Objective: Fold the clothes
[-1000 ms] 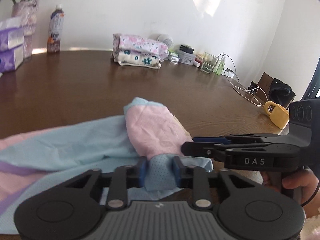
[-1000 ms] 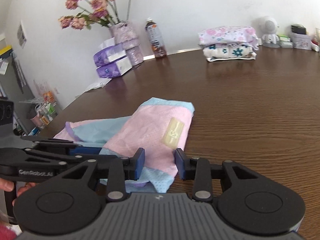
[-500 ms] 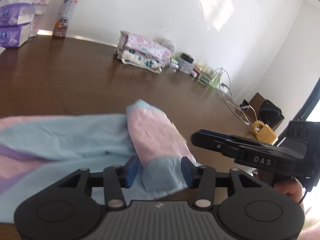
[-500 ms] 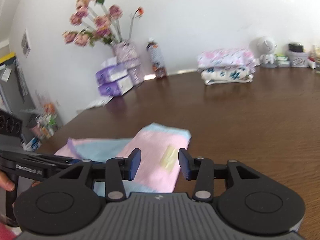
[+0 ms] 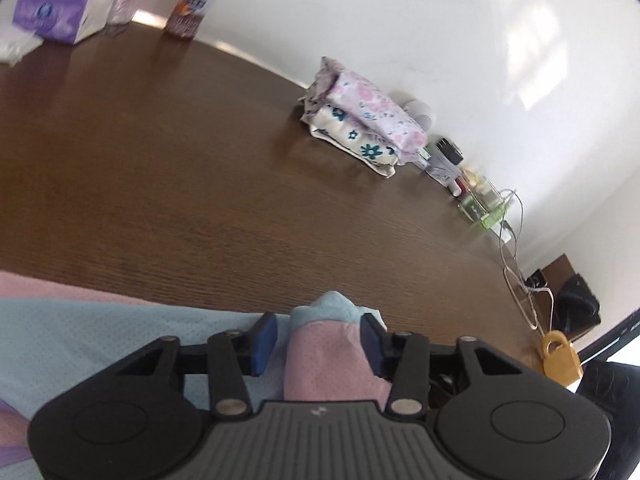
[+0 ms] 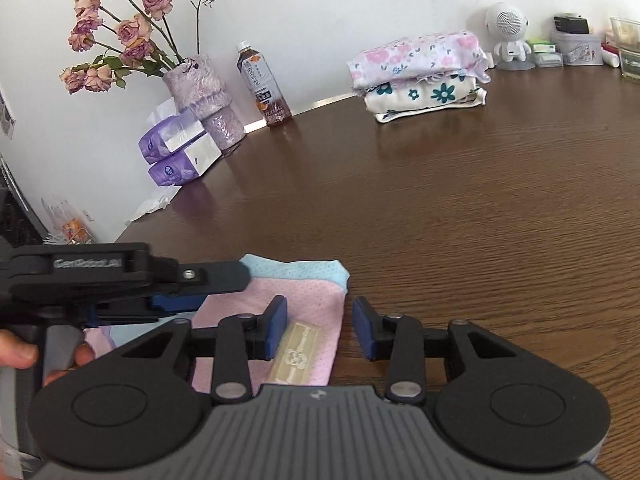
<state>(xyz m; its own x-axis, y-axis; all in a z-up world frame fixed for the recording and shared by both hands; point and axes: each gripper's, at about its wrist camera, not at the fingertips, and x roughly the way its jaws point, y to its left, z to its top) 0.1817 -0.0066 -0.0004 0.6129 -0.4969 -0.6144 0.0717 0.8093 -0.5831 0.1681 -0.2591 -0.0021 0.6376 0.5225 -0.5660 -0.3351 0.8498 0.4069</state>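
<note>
Dark wooden table (image 6: 480,208) – white wall (image 6: 340,0) behind, sunlight patches (image 5: 536,48)

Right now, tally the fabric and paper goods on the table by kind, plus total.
Folded floral cloths in the stack: 2 (pink-flowered cloth, blue-flowered cloth)
Pink-and-blue garment being folded: 1
Purple tissue packs: 2 (upper pack, lower pack)
Total: 5

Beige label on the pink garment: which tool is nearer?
Right. The right tool hangs open directly over the label. The left tool sits further left on the garment.
</note>
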